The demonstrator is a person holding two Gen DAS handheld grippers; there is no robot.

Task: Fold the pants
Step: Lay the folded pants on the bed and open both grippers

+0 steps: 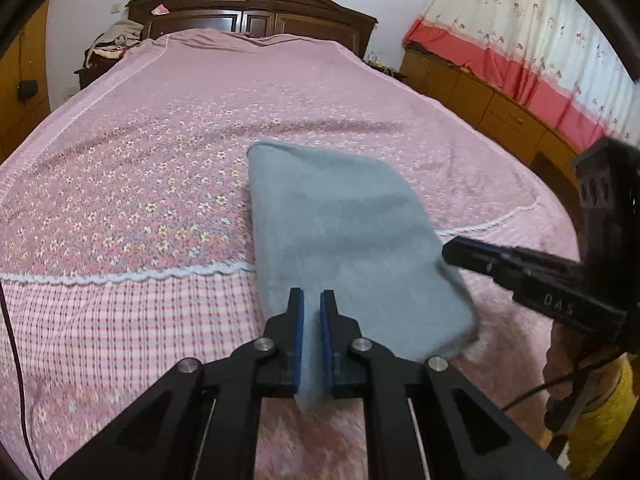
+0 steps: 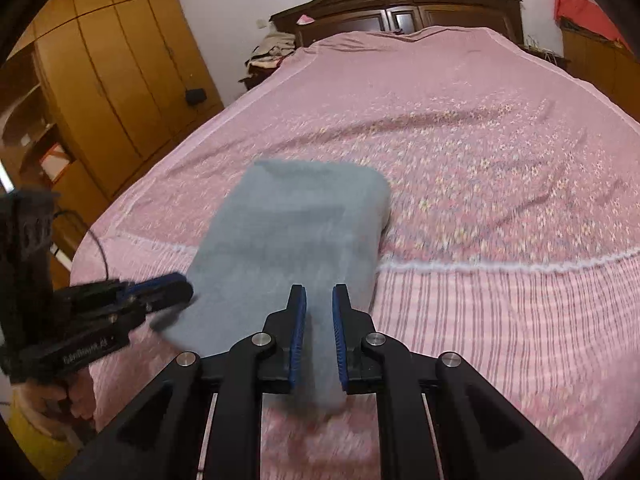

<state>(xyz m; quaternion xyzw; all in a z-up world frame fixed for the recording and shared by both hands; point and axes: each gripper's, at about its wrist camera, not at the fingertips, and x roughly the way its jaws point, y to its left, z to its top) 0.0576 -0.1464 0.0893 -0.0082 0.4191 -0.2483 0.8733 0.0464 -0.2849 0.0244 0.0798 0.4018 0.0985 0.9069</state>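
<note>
The grey-blue pants [image 1: 340, 236] lie folded into a narrow strip on the pink bed cover, running away from me; they also show in the right wrist view [image 2: 288, 240]. My left gripper [image 1: 311, 304] is shut on the near left corner of the strip, with cloth between its blue pads. My right gripper [image 2: 319, 300] is shut on the near right corner. The near end of the strip is lifted a little and blurred. The right gripper shows at the strip's right edge in the left view [image 1: 452, 254]; the left gripper shows at its left edge in the right view [image 2: 176, 288].
The bed cover [image 1: 160, 200] is pink with a flowered middle and a checked border. A dark wooden headboard [image 1: 256, 8] stands at the far end. A wooden wardrobe [image 2: 112, 60] is to the left, low cabinets [image 1: 480, 96] and a curtain to the right. Clothes are piled by the headboard [image 2: 272, 52].
</note>
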